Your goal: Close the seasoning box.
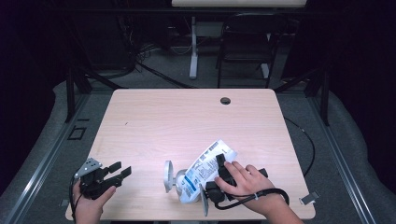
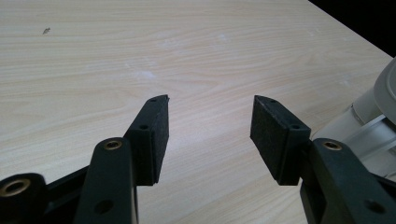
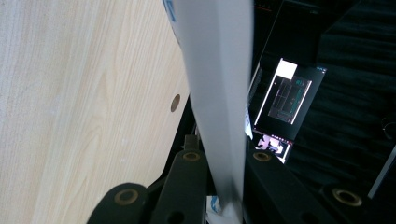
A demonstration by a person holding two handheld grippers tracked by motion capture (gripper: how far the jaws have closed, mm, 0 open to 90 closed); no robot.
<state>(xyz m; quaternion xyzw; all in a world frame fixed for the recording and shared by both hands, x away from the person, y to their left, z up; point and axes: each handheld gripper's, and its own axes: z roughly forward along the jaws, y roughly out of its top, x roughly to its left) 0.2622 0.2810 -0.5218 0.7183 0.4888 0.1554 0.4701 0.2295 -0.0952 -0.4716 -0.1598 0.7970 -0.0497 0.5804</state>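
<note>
A person's right tool [image 1: 219, 164] clamps the flat crimped end of a white squeeze tube [image 1: 201, 173] printed in blue and black, at about five o'clock on the pale wooden worktop [image 1: 187, 121]. The tube lies tilted, its printed end raised toward one o'clock and its wide grey cap [image 1: 167, 176] resting near the front edge. In the right gripper view the tube [image 3: 219, 93] runs up between the two closed jaws, seemingly pinched at the seam to steady it. The left tool [image 1: 116, 173], at seven o'clock, hovers with its jaws wide and nothing between them, its pads [image 2: 273, 135] aimed toward the cap [image 2: 385, 93], probably ready to take it. The cap is on; what the tube holds cannot be told.
</note>
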